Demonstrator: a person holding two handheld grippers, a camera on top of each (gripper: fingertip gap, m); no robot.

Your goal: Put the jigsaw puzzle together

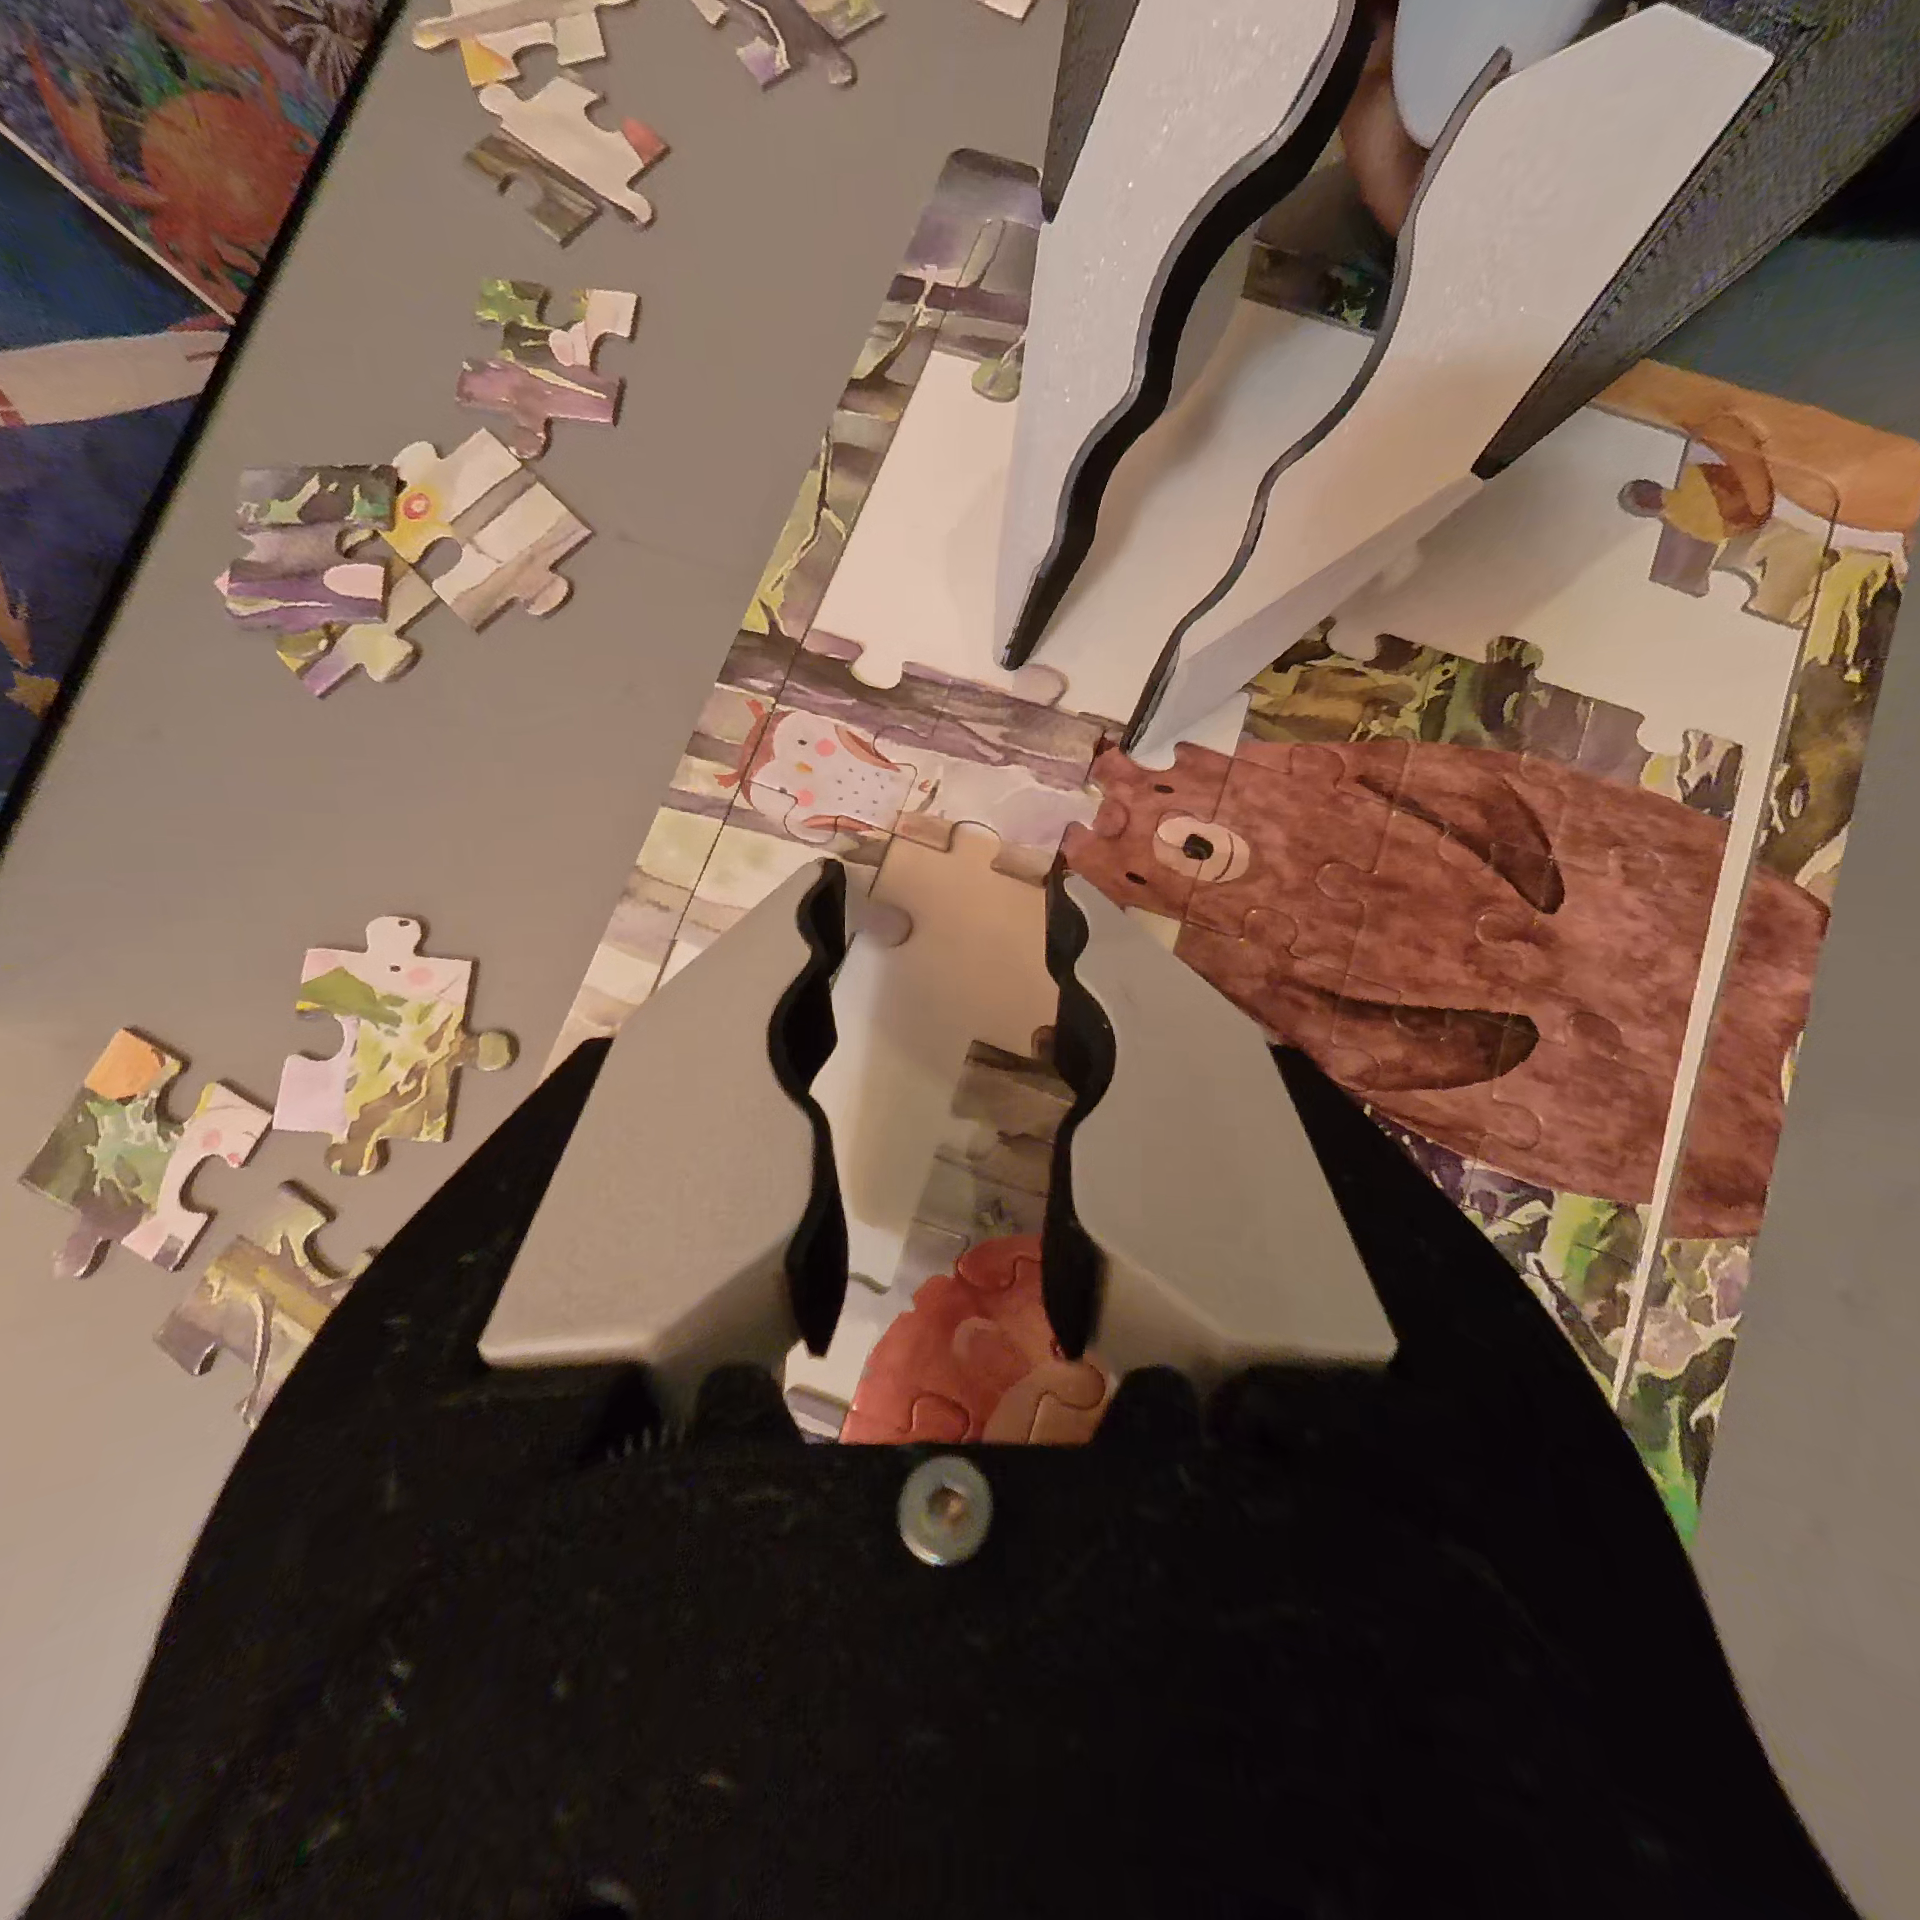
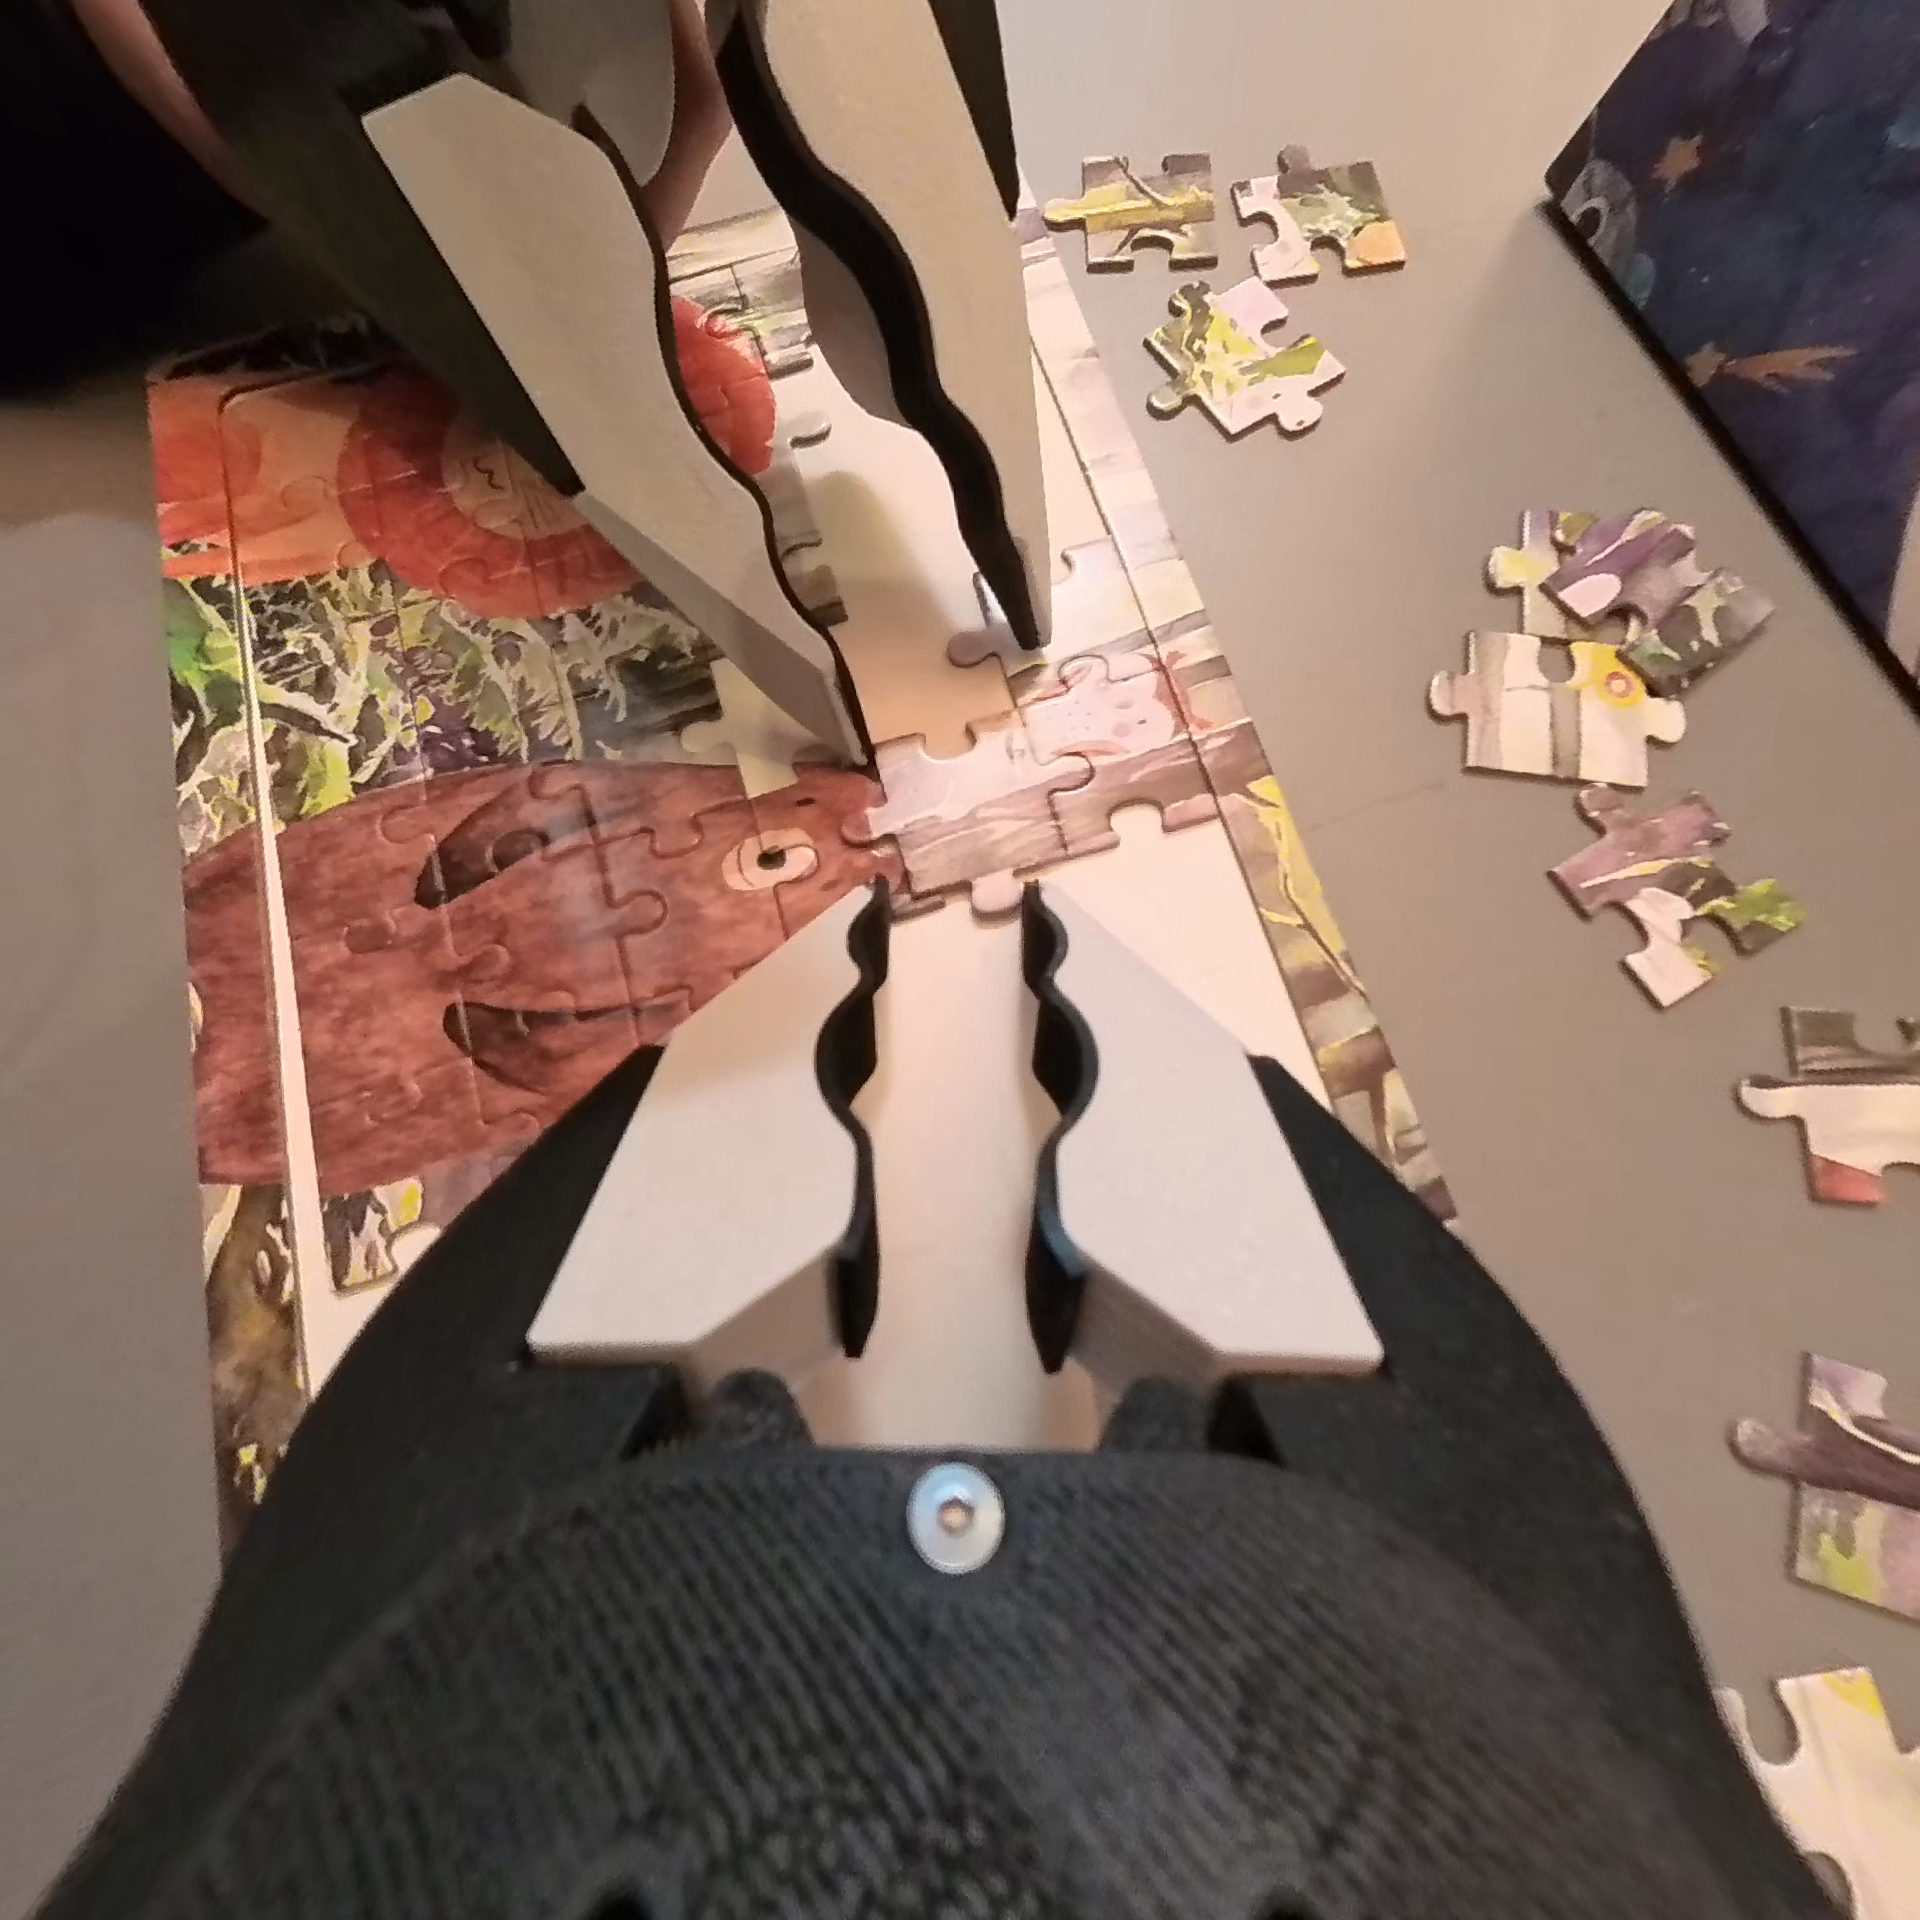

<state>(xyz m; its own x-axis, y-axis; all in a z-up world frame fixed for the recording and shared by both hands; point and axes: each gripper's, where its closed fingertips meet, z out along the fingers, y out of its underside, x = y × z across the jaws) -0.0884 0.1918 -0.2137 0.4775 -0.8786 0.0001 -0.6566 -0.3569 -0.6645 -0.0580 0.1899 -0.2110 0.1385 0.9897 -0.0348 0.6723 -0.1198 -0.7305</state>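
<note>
A partly built jigsaw (image 1: 1455, 935) with a brown bear lies on the grey table, and it also shows in the right wrist view (image 2: 468, 935). A joined row of pieces with a small owl (image 1: 831, 769) runs from the bear's snout to the puzzle's edge; the right wrist view shows it too (image 2: 1101, 717). My left gripper (image 1: 943, 878) is open and empty, tips at the near side of that row. My right gripper (image 1: 1075, 701) is open and empty, tips down at the row's far side by the snout. The right wrist view shows the same: right gripper (image 2: 954, 896), left gripper (image 2: 945, 701).
Several loose pieces (image 1: 364, 561) lie on the grey table (image 1: 312, 831) beside the puzzle, also in the right wrist view (image 2: 1558, 717). A colourful box (image 1: 156, 156) lies at the table's edge (image 2: 1766, 208). White bare patches (image 1: 935, 520) sit inside the puzzle frame. Only a small space, under 4 cm, lies between the two pairs of fingers. The partly built jigsaw (image 1: 1455, 935) is about 7 centimeters from both grippers' fingertips. Seen from the right wrist view (image 2: 516, 932) as well.
</note>
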